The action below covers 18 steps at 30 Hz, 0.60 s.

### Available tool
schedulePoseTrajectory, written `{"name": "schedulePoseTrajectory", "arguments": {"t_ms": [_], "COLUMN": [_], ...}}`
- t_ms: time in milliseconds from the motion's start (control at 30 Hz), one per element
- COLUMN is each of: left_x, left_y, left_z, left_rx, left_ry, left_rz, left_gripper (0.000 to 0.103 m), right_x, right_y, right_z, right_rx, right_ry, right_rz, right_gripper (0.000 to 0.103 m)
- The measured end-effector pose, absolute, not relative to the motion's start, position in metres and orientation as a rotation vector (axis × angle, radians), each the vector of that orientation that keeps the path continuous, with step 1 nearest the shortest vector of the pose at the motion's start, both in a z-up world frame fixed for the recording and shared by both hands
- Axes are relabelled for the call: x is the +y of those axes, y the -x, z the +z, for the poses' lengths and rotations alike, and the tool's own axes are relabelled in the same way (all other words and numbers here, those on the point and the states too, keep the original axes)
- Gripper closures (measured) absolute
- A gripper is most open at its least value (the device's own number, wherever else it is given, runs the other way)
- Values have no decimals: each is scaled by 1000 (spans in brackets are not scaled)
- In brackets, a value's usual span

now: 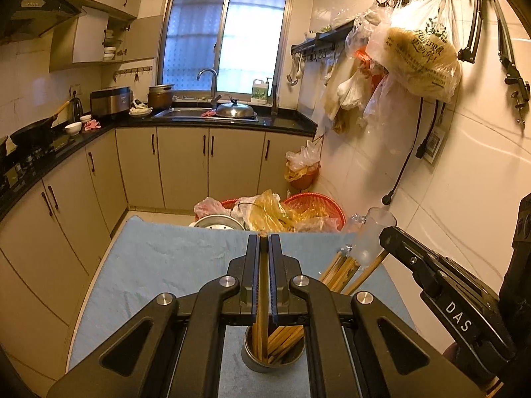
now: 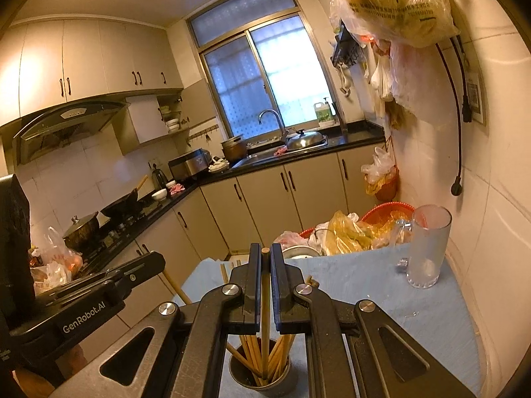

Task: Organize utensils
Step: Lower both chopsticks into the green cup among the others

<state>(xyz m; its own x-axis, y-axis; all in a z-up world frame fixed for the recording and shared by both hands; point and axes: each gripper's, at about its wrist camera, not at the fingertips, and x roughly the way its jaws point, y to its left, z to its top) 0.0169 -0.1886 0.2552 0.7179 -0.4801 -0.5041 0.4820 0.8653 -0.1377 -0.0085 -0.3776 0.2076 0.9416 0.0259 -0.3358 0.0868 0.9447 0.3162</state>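
I am holding both grippers over the metal cup (image 1: 272, 358) of chopsticks on the blue-clothed bench (image 1: 159, 265). The left gripper (image 1: 264, 242) jaws are pinching one chopstick (image 1: 263, 298), its lower end entering the cup; the right gripper (image 2: 265, 252) jaws are pinching another chopstick (image 2: 265, 305). A glass mug (image 2: 428, 248) is standing at two o'clock.

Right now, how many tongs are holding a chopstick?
2. The left tongs grip one chopstick over the metal cup; the right tongs grip another.
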Motion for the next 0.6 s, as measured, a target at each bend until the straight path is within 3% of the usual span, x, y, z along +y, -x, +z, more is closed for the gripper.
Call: {"name": "schedulePoseTrajectory", "arguments": {"t_ms": [600], "left_x": [-180], "left_y": [-25], "left_z": [225], "left_rx": [612], "left_ry": [-12], "left_rz": [-495], "left_gripper": [98], "right_x": [-374], "right_y": [-6], "right_z": [178], "right_rx": [407], "right_ry": [-337], "right_rz": [-30], "right_gripper": [97]}}
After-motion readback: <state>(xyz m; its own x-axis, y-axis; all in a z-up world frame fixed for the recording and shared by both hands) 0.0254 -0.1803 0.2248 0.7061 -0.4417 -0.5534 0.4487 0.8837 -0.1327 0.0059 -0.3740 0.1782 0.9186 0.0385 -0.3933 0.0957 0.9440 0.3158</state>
